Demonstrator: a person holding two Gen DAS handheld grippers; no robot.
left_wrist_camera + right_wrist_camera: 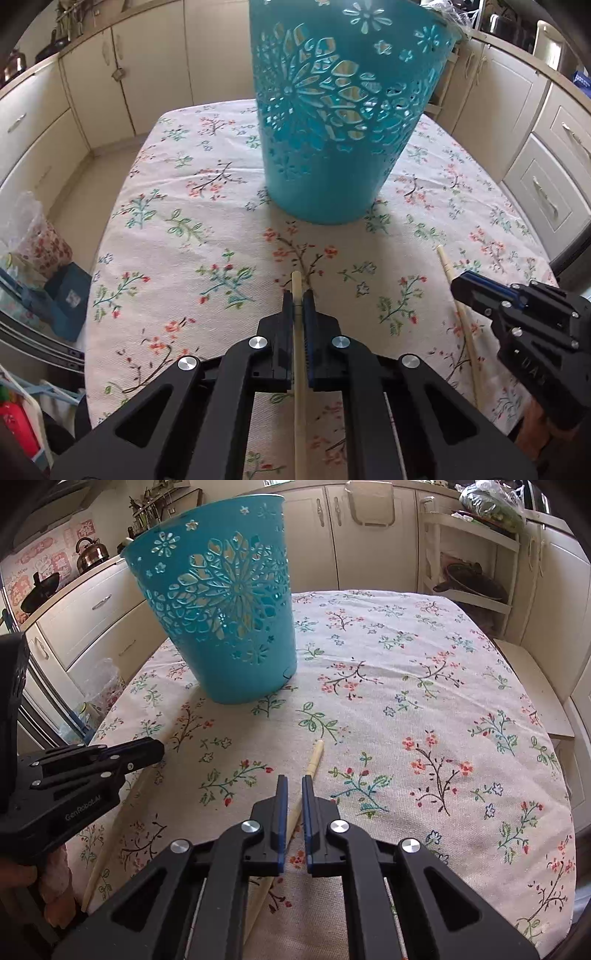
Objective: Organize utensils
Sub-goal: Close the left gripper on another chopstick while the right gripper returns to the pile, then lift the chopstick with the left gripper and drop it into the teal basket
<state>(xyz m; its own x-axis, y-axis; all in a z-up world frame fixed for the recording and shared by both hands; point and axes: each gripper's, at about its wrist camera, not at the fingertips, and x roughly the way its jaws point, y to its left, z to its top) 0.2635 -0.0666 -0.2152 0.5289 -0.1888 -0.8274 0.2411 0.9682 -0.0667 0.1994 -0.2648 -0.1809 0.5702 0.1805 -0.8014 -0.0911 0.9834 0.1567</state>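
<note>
Your left tongs (298,295) slant down toward the floral tabletop (177,258), pinching a pale chopstick (297,354) that runs back between the jaws, its tip poking just past them. Your right tongs (293,782) slant down too, jaws nearly together over a second chopstick (314,760); whether they press it, you cannot tell. The teal basket (332,122) stands ahead. Only the right view shows a fingertip (16,875) under the left tongs.
</note>
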